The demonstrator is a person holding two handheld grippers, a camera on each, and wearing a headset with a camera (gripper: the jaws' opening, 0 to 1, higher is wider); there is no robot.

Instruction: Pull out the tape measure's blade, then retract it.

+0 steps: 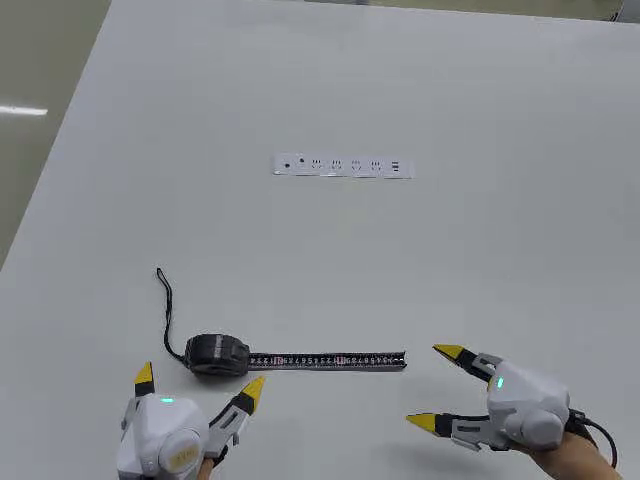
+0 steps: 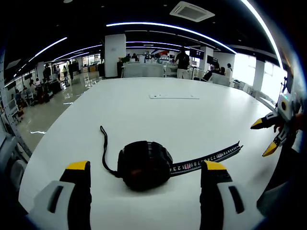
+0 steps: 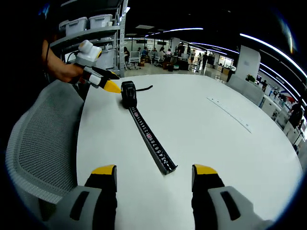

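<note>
Hovering at the near edge of the tabletop [image 1: 400, 260], the left gripper [image 1: 200, 382] stands released, jaws spread and empty, just short of the tape measure [image 1: 216, 354]. The tape measure lies near that edge, its strap [image 1: 163, 300] curling toward the far side and its blade [image 1: 330, 361] drawn out flat to the right. Near the blade's tip the right gripper [image 1: 435, 388] is likewise released and empty. Nothing steadies the tape measure, so an off-centre squeeze may skid or tip it, and a freed blade could whip back.

Tape measure [image 2: 144, 164] between spread jaws
</note>
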